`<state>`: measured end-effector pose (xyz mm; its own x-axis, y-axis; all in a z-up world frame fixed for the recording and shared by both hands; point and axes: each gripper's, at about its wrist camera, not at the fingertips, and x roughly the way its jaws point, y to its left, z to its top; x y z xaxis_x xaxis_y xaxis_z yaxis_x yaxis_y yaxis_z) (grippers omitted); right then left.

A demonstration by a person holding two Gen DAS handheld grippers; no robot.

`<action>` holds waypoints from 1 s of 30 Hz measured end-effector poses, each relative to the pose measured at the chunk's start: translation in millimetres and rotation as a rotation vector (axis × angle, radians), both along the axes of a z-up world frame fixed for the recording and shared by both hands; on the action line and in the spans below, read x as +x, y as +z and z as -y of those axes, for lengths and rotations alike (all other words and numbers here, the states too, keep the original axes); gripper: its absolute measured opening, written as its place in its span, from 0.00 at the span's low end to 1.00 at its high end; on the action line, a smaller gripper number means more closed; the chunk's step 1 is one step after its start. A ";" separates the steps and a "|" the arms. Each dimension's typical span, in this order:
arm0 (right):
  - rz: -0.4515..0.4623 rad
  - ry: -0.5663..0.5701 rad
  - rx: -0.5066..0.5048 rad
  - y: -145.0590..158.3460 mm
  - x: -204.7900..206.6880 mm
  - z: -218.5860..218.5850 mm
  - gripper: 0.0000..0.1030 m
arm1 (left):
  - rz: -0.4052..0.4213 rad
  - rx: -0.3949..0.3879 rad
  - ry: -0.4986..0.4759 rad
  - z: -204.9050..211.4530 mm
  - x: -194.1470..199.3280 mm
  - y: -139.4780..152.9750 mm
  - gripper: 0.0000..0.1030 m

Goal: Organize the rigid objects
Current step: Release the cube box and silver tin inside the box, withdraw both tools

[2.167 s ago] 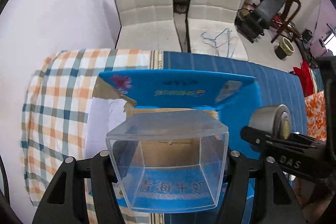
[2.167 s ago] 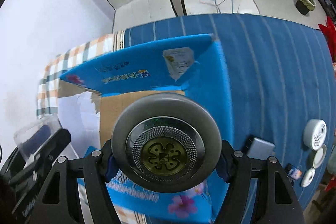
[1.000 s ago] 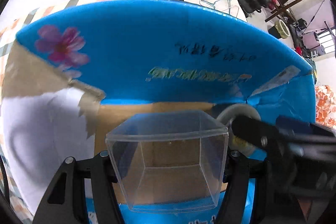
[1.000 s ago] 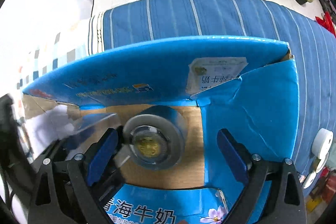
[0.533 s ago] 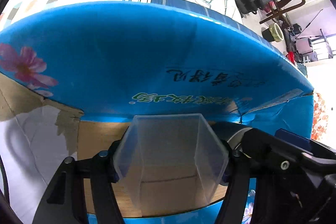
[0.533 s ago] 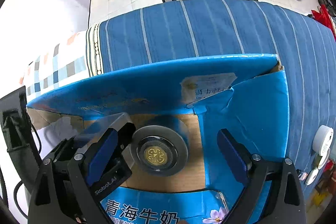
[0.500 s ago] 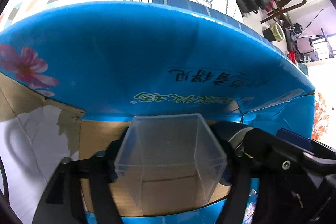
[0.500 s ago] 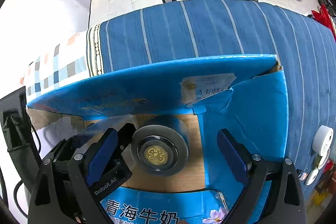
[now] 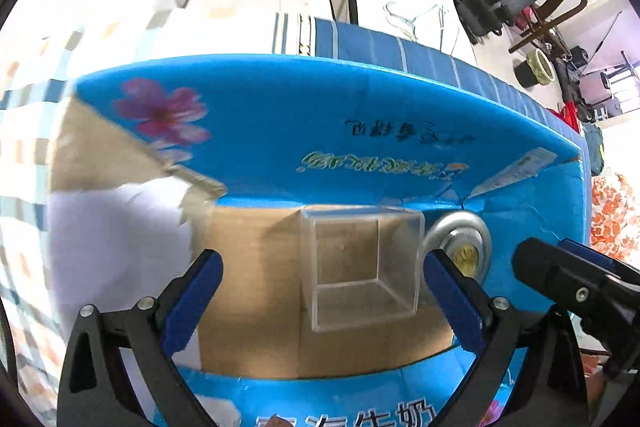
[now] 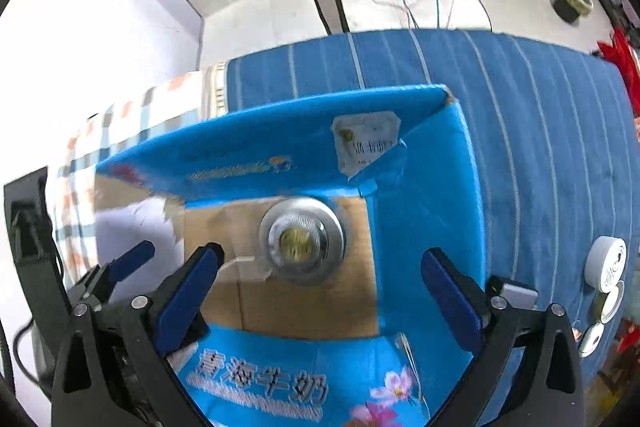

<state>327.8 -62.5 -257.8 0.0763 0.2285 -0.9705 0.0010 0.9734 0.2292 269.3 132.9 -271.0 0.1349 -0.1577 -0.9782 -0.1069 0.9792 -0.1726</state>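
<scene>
Box: blue milk carton [image 9: 320, 131] with flaps up, lying on the bench [image 10: 540, 147] under a blue striped cloth; its bare cardboard floor serves as the collecting place.
Clear container: transparent cube [image 9: 362, 267] resting on the carton floor toward the back wall, open side facing the left camera, just beside the round piece; likely tucked against the wall to leave room for more.
Round piece: silver disc with a gold centre [image 10: 302, 241], on the carton floor near the right rear corner, touching nothing but the cardboard as far as shows.
Left claw [image 9: 320, 303]: spread wide, empty, blue pads either side of the cube but apart from it; held low over the carton's near edge, pointing in.
Right claw [image 10: 320, 291]: spread, empty, above the near flap, aimed at the disc.
Waiting items: small white round things [image 10: 606, 267] on the cloth, right of the carton.
</scene>
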 end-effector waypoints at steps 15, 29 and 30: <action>0.277 0.132 -0.091 96.0 -134.7 8.8 1.00 | 0.168 0.165 0.070 -9.9 -98.7 83.1 1.00; 0.366 0.122 0.025 168.0 -204.1 47.1 1.00 | 0.267 0.219 0.085 20.6 -171.6 165.2 1.00; 0.371 0.110 0.031 172.5 -207.6 56.2 1.00 | 0.273 0.216 0.081 25.2 -175.2 170.0 1.00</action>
<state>120.2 -118.8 -85.3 0.3942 0.2832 -0.8743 -0.1914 0.9558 0.2233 94.1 107.8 -101.0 0.3997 0.0709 -0.9139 -0.1638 0.9865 0.0049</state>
